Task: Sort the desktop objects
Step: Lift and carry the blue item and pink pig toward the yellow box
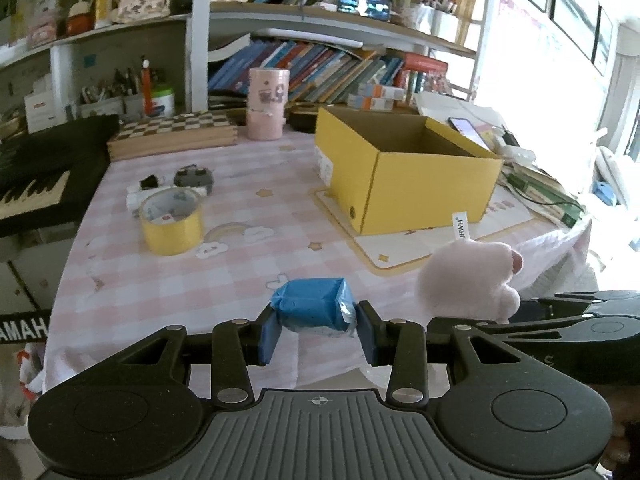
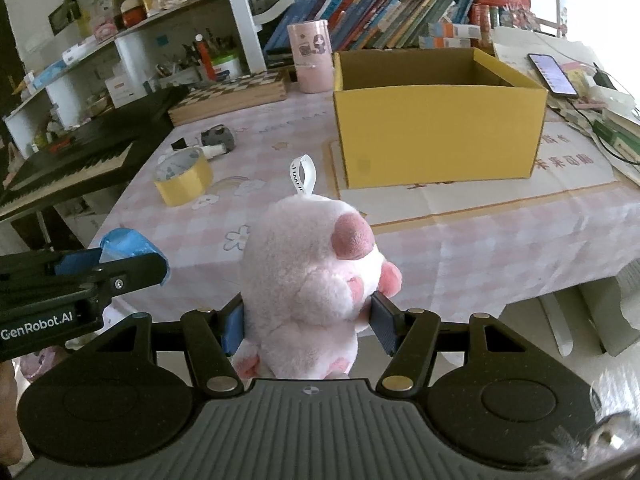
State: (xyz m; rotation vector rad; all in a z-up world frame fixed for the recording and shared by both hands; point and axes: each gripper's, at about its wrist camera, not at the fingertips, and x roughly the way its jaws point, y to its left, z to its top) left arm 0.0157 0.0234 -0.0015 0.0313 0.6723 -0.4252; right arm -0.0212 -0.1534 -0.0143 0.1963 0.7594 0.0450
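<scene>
Both loads ride at the worktop's point(image 1: 240, 240) near edge, short of the yellow cardboard box point(image 2: 436, 128); the plush piglet point(image 2: 308, 280) bulges past the right tongs point(image 2: 308, 322), so the soft body could squirm free; the left tongs point(image 1: 316, 334) pinch the blue-wrapped packet point(image 1: 310, 306) narrowly, and its slick film may slip; both tongs tilt downward, side by side, nearly touching, so a bump is possible.

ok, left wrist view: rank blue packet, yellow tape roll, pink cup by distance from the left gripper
1. blue packet, clamped in the left gripper
2. yellow tape roll, mid-table, left
3. pink cup, back edge by the shelves
</scene>
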